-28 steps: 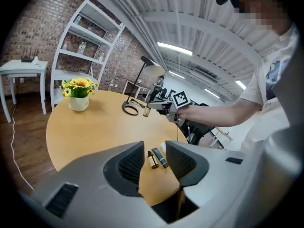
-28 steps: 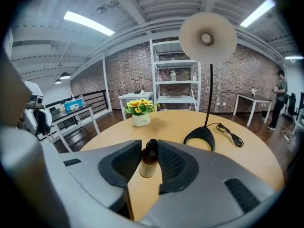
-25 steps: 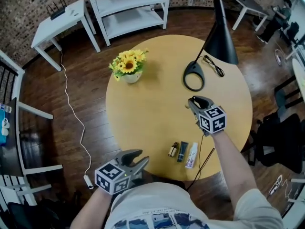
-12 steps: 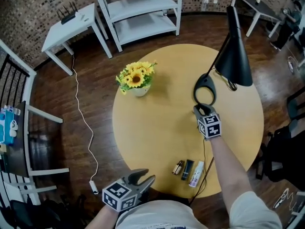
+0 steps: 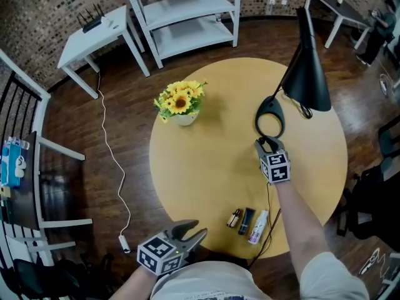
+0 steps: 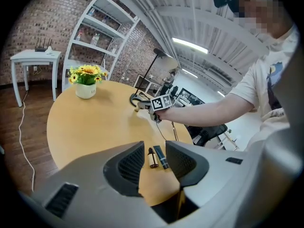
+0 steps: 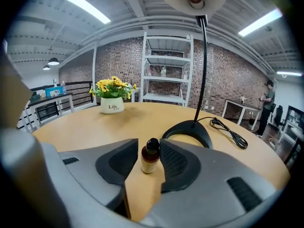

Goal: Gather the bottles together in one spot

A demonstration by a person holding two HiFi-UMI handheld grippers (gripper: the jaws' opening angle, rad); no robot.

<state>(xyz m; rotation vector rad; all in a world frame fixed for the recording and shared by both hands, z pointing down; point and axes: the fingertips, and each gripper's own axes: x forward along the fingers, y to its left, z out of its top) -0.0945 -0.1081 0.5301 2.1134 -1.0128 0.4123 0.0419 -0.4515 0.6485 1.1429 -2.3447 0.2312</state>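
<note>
A small amber bottle with a black cap (image 7: 150, 158) stands upright on the round wooden table (image 5: 206, 167), just in front of the lamp base. My right gripper (image 5: 266, 144) straddles it; its jaws have just been opening, and a gap shows at the bottle's left side. Near the table's front edge lie three more: a small amber bottle (image 5: 234, 218), a dark tube (image 5: 246, 220) and a white bottle (image 5: 259, 226). My left gripper (image 5: 190, 230) hangs open and empty off the table's near edge, and the left gripper view looks at the amber bottle (image 6: 152, 158) between its jaws.
A black desk lamp stands at the back right, its ring base (image 5: 270, 116) just beyond my right gripper. A sunflower pot (image 5: 181, 102) sits at the back left of the table. A black cable (image 5: 270, 211) runs past the lying bottles. White shelving (image 5: 187, 11) stands behind.
Over the second my right gripper came down to the table close to the lamp base, then held still. My left gripper stayed by the near edge.
</note>
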